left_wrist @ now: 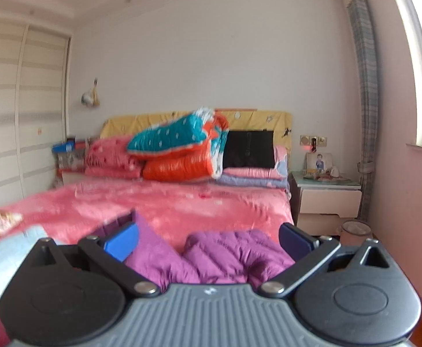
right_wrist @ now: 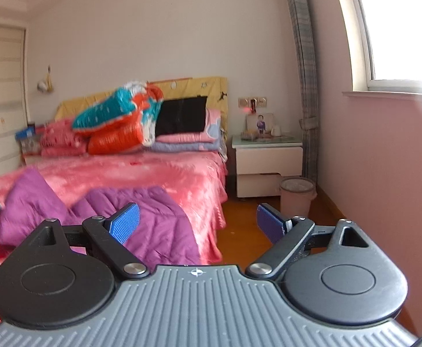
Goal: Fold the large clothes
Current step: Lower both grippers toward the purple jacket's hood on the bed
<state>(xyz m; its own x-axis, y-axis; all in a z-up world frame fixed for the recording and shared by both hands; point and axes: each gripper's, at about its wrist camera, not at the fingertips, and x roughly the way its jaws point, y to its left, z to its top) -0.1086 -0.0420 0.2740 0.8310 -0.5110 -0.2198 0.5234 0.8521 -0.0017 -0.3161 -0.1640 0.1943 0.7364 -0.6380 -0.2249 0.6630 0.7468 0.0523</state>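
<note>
Two tongs, left [left_wrist: 208,240] and right [right_wrist: 198,222], both spread wide above a purple padded jacket [left_wrist: 225,254] on the pink bed [left_wrist: 182,202].

Daylight pours through the window [right_wrist: 399,26] at two o'clock onto pale walls, a pink-covered bed [right_wrist: 141,173] with yellow headboard [left_wrist: 257,121] at center, a white nightstand [right_wrist: 268,159] and bin [right_wrist: 296,196] at three o'clock, wardrobe [left_wrist: 17,110] at nine o'clock.

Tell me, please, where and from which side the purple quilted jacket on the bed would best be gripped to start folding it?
Probably by the raised peak of the purple jacket, the part that stands up off the pink bedspread toward the left. The open left gripper could come in level from the foot of the bed. That peak stands free, whereas the flat quilted panel offers no loose edge.
</note>
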